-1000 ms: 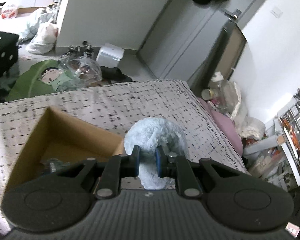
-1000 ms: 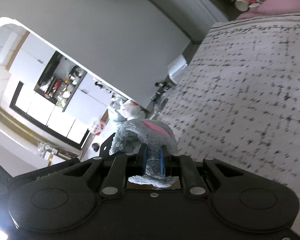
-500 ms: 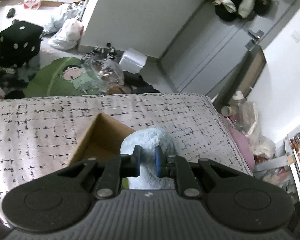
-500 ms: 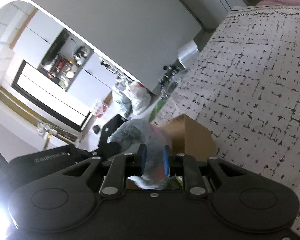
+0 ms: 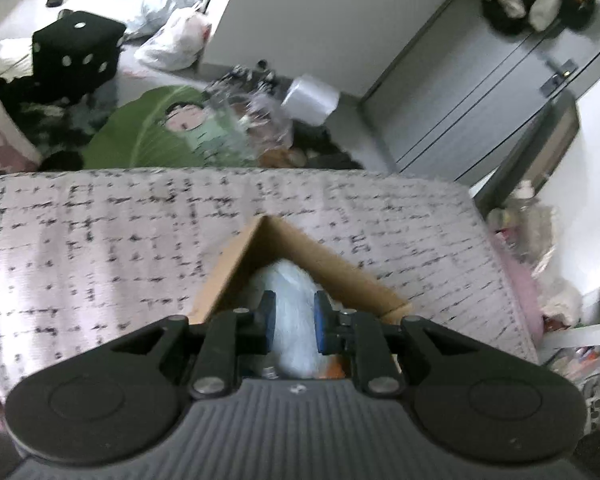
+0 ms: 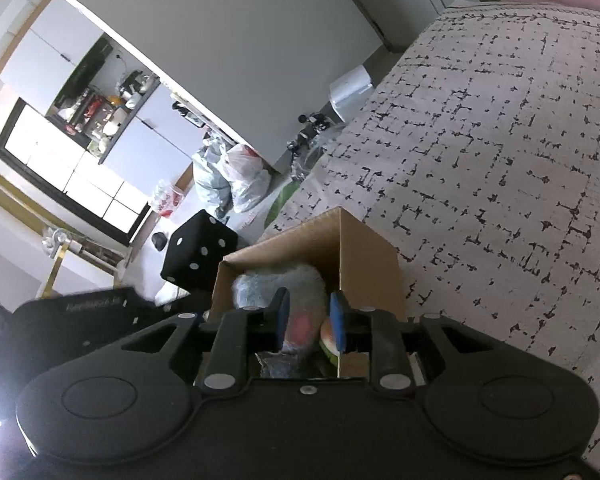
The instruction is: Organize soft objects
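Observation:
A brown cardboard box [image 5: 332, 264] sits on the patterned bedspread [image 5: 100, 236]; it also shows in the right wrist view [image 6: 364, 264]. My left gripper [image 5: 292, 322] is over the box, jaws parted, with a pale blue plush [image 5: 290, 300] lying between and below them in the box. My right gripper [image 6: 309, 320] is over the same box, jaws parted, with a grey plush with pink ear [image 6: 300, 308] dropping between them. A green-and-orange item [image 6: 328, 340] lies in the box beside it.
Beyond the bed's far edge the floor holds a green leaf-shaped cushion [image 5: 140, 136], a black dice cube [image 5: 78, 54], plastic bags [image 5: 172, 40] and a white container [image 5: 310, 98]. Grey doors [image 5: 480, 80] stand at right. The bedspread [image 6: 500, 140] stretches right of the box.
Both grippers moved over the box and their jaws widened. The blue plush and the grey plush have slipped down from the fingers into the box.

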